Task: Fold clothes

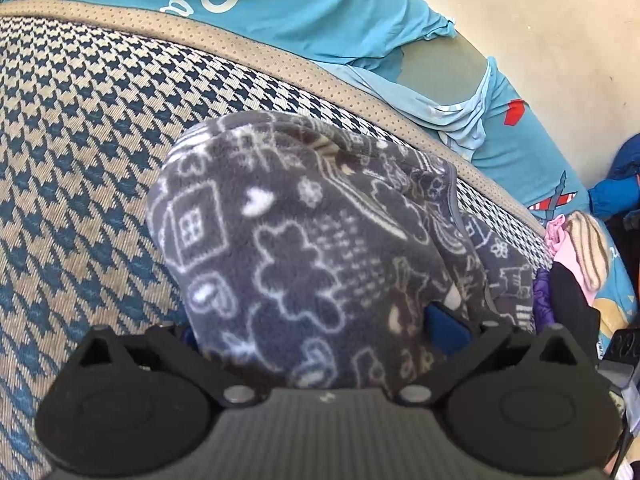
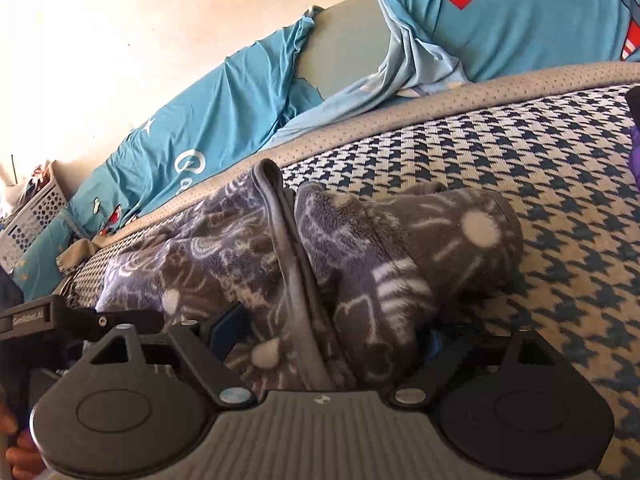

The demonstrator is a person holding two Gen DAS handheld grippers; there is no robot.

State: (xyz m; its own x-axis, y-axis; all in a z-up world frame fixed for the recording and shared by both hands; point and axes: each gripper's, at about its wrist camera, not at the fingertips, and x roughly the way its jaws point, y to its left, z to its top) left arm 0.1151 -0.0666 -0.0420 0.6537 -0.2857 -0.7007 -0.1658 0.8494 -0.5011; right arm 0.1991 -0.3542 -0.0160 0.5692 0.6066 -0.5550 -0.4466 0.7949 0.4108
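Grey fleece garment (image 1: 304,248) on houndstooth mat (image 1: 88,128)

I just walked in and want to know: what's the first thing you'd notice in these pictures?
The fuzzy grey fleece with white bears and houses drawn on it, bunched up in the middle, right in front of both cameras. It lies on a blue-and-cream checked mat. Behind that, along the pale wall, runs a bright turquoise sheet with red shapes and white writing.
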